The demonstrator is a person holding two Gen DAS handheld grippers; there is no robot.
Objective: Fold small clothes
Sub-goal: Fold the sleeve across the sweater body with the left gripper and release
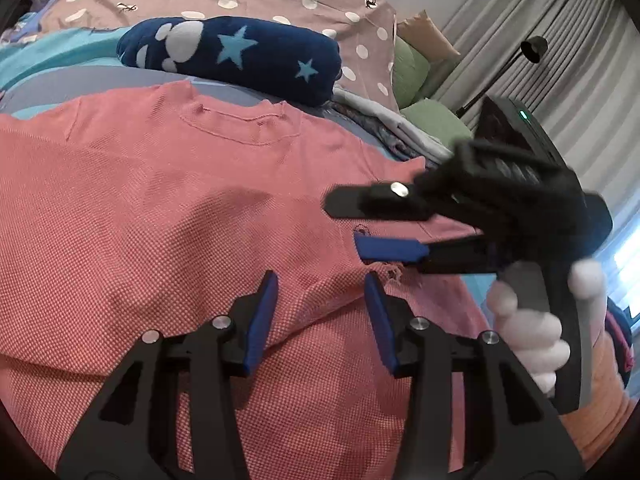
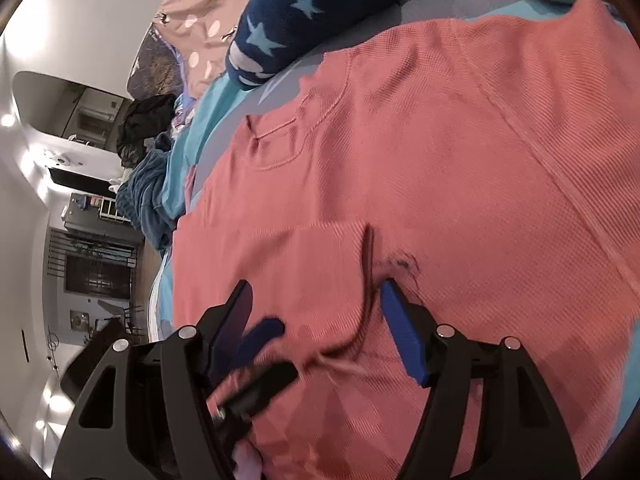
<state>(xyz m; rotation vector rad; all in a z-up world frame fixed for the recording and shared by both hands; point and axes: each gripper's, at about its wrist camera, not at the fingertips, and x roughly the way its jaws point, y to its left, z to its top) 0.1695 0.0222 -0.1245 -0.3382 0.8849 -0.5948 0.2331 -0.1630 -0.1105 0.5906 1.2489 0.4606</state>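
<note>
Both grippers are spread wide and hold nothing. The left gripper [image 1: 320, 280] hangs over the pink shirt [image 1: 160, 220], which lies flat on the bed [image 1: 36, 98]. The right gripper [image 1: 344, 224] is by the folded sleeve; press that edge flat gently.

Left gripper [image 1: 320, 300] wide open, blue pads [image 1: 262, 320] apart. Right gripper [image 1: 348, 224] open too, pointing sideways just ahead of the left one. White-gloved hand [image 1: 532, 344] wrapped around its handle.
</note>
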